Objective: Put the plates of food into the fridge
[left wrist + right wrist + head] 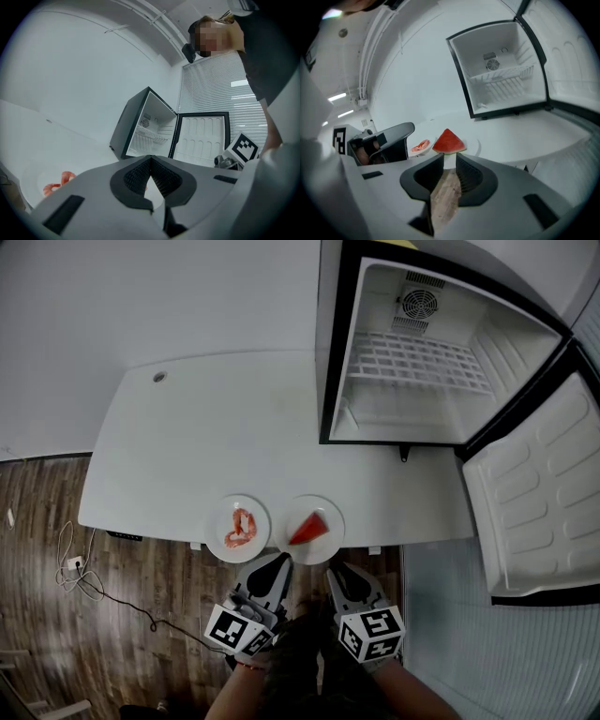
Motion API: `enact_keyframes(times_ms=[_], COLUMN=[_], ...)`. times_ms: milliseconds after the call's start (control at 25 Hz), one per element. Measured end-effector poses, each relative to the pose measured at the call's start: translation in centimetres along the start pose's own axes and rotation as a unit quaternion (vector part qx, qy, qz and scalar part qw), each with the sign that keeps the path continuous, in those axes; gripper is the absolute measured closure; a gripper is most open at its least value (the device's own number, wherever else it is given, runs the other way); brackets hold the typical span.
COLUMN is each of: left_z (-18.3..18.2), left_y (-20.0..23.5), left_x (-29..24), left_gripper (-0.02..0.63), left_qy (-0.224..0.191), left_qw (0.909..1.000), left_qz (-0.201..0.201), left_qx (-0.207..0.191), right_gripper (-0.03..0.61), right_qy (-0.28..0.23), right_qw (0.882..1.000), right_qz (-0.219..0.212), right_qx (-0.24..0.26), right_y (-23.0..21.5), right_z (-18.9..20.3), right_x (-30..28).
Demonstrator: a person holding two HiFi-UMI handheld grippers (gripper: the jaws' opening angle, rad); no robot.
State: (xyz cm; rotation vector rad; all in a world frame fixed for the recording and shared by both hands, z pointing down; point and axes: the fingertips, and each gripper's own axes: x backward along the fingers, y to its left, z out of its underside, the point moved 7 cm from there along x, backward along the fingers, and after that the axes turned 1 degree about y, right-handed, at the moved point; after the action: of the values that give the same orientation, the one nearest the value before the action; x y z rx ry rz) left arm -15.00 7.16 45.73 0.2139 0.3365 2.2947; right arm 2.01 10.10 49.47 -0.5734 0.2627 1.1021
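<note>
The left gripper point(278, 563) is pinched closed on nothing. The right gripper point(336, 573) is open a crack, empty too. Just past them, at the table point(187, 427) edge, sit the watermelon plate point(324, 504) and the pink food plate point(214, 529), its food hard to name. Beyond, the fridge point(412, 418) stands open, its door point(534, 493) cut off.

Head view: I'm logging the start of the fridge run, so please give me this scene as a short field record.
fridge: on table, door open
left plate: pink-red food, table's near edge
right plate: watermelon wedge, beside left plate
left claw: shut, near left plate
right claw: slightly open, grips nothing, by right plate's near edge
</note>
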Motion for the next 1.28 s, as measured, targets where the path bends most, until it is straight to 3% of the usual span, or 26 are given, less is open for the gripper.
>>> enact_keyframes(times_ms=[80, 200, 400, 640, 1080, 1280], left_z=[0.8, 1.7, 3.0, 3.6, 4.0, 4.1], left_y=[-0.1, -0.1, 0.5, 0.7, 1.1, 1.5], left_x=[0.2, 0.3, 0.5, 0.7, 1.2, 1.3], left_gripper=[0.607, 0.607, 0.607, 0.607, 0.607, 0.607], left_qy=[0.005, 0.011, 0.018, 0.02, 0.02, 0.024], left_qw=[1.0, 0.9999, 0.9998, 0.9997, 0.9997, 0.9995], left_qz=[-0.002, -0.002, -0.005, -0.007, -0.006, -0.011], left_qx=[0.003, 0.002, -0.002, 0.008, 0.013, 0.015], right_gripper=[0.494, 0.48, 0.472, 0.466, 0.466, 0.466], right_qy=[0.008, 0.011, 0.012, -0.004, -0.002, 0.009], right_qw=[0.998, 0.989, 0.975, 0.948, 0.897, 0.886], right_qz=[-0.015, -0.026, -0.022, -0.018, -0.05, -0.055], right_qx=[-0.064, -0.142, -0.22, -0.318, -0.438, -0.46], right_y=[-0.2, -0.6, -0.7, -1.4, -1.1, -0.9], right_z=[0.8, 1.5, 2.2, 2.5, 2.7, 3.0], right_x=[-0.8, -1.9, -3.2, -3.5, -6.3, -7.3])
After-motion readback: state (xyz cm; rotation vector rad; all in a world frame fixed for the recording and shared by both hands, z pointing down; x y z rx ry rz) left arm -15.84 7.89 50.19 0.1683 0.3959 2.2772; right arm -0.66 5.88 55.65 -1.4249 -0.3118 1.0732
